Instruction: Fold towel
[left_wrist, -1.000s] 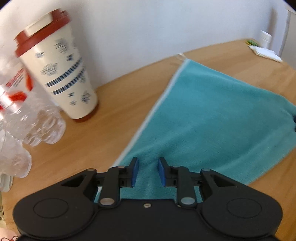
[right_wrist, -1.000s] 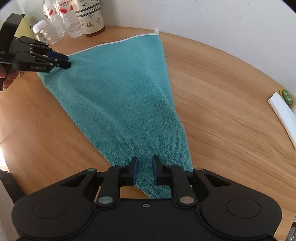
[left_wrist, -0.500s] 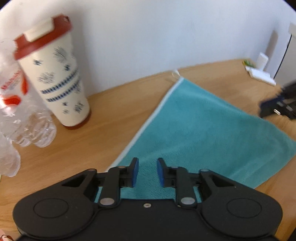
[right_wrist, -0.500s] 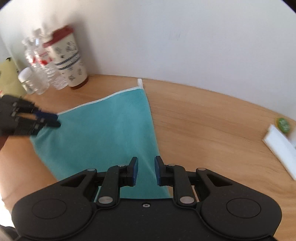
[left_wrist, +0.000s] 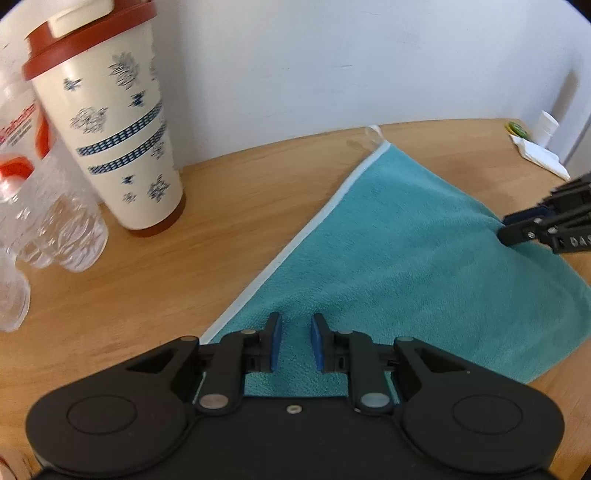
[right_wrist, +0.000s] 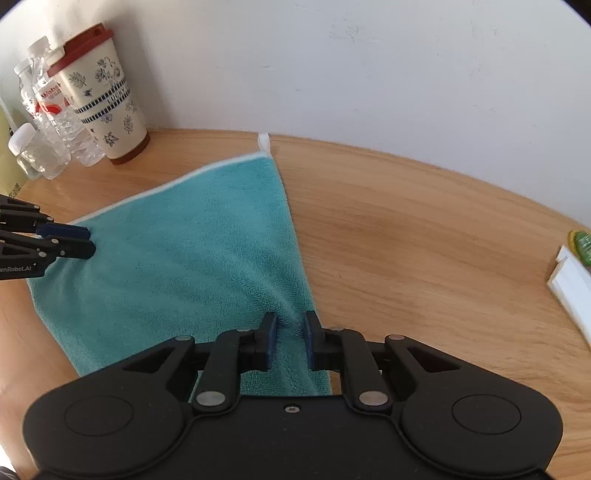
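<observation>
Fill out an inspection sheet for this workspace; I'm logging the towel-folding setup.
Surface: round light wooden table, against a white wall.
Job's things: teal terry towel with a white edge and hanging loop, lying spread, pulled into ridges at both grippers.
Clutter: cream patterned tumbler with red lid; clear plastic water bottles; white paper and a small green item at the right edge.
Grippers: left gripper and right gripper each over a towel edge, blue pads slightly apart; grip unclear.
Cables: nothing seen.
Surroundings: bare white wall.
</observation>
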